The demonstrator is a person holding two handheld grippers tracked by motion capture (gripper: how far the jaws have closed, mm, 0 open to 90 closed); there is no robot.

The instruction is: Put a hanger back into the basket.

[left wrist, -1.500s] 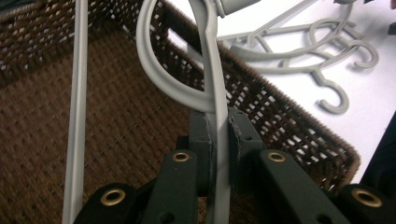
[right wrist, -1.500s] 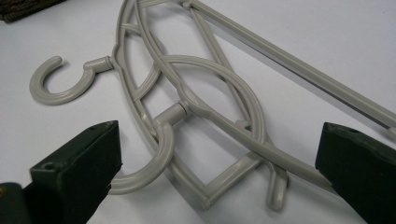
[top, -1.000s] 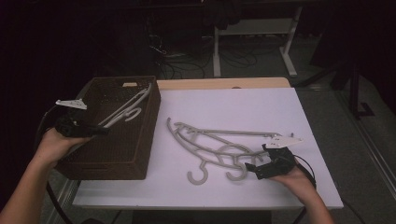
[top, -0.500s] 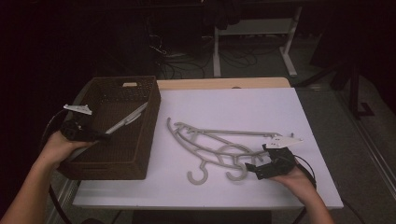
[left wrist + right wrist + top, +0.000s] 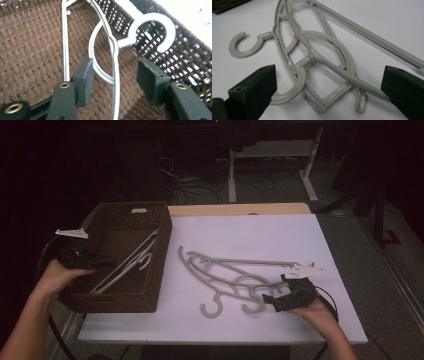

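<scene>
left gripper (image 5: pixel 113 85) at the frame's left has just been opening, freeing the white hanger (image 5: pixel 131 262) into the basket (image 5: pixel 161 255); right gripper (image 5: pixel 272 299), wide open, straddles 2 grey hangers (image 5: pixel 227 275) lower right, gripping neither.

The white hanger (image 5: pixel 113 52) runs off the left gripper view's top and bottom edges. The grey hangers (image 5: pixel 317 57) run past the right gripper view's edges.
</scene>
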